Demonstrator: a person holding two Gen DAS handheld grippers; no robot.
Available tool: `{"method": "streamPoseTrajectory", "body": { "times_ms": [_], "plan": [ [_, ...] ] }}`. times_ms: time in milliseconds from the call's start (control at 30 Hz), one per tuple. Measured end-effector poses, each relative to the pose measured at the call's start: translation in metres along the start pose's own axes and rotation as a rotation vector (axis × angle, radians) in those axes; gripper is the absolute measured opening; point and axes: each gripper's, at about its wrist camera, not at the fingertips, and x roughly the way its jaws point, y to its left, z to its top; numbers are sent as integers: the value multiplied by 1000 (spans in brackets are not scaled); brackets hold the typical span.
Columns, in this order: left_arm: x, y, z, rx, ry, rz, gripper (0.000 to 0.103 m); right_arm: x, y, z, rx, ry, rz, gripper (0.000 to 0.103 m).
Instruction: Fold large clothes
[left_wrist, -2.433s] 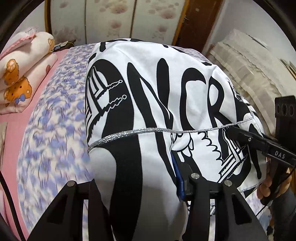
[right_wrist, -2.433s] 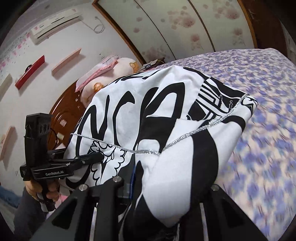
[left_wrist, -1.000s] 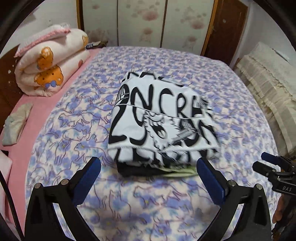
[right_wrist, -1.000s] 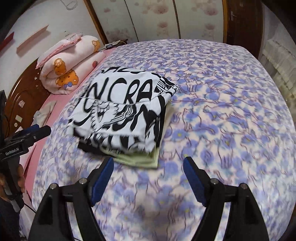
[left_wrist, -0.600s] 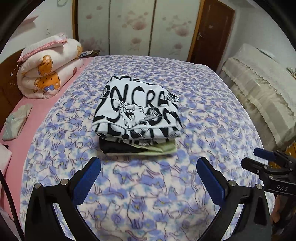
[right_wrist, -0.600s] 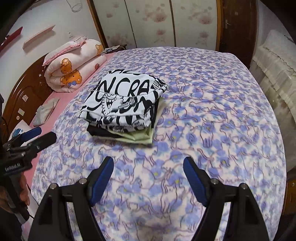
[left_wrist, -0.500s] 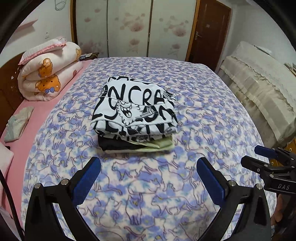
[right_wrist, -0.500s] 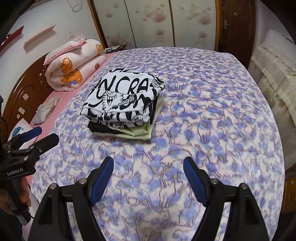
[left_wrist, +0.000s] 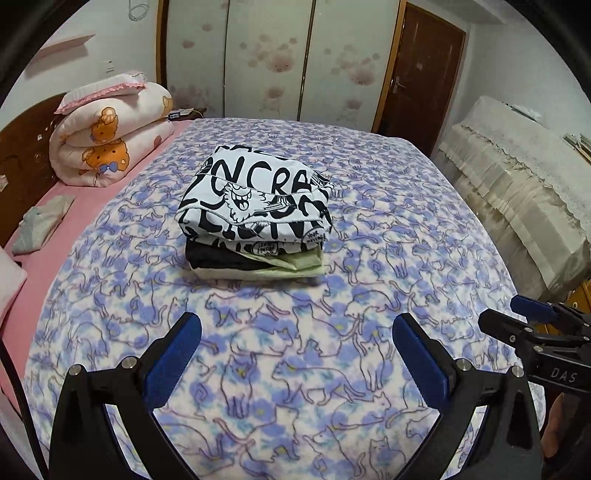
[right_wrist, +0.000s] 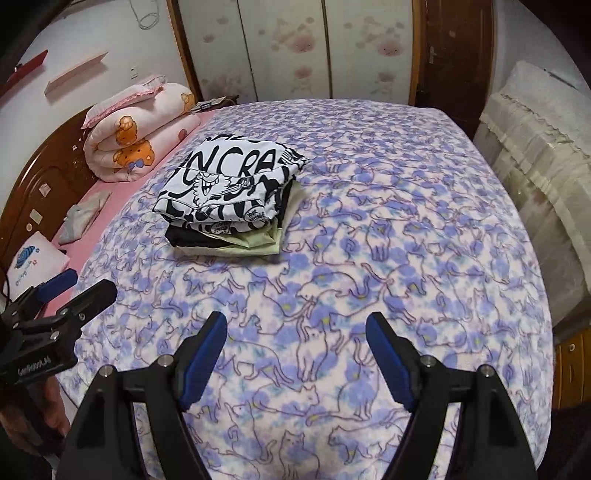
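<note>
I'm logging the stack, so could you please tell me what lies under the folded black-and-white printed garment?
Under the folded black-and-white printed garment lie a black folded garment and a pale green one. Only their edges show; the rest is covered.

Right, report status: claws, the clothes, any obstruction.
Left claw open, empty. Right claw open, empty. Black-and-white garment folded, topping the stack on the bed. No obstruction seen.

Folded printed garment (left_wrist: 255, 199): matt cloth. Cat-print blanket (left_wrist: 295, 350): soft, fleecy. Headboard (right_wrist: 40, 173): glossy wood. Gripper pads (left_wrist: 173, 354): blue, matt.
</note>
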Motion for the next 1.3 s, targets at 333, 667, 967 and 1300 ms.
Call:
{"method": "streamPoseTrajectory", "body": {
  "times_ms": [333, 667, 967, 1300],
  "plan": [
    [-18, -34, -73, -7, -22, 87, 103, -27, -8, -68, 2, -105, -176, 78],
    [-33, -49, -150, -12, -14, 130, 102, -36, -11, -153, 51, -111, -183, 78],
    [-59, -63, -190, 11, -11, 136, 102, -59, -1, -204, 50, -136, -174, 78],
    [-70, -73, -212, 6, 3, 141, 102, -72, -7, -225, 87, -146, -166, 78]
  ]
}}
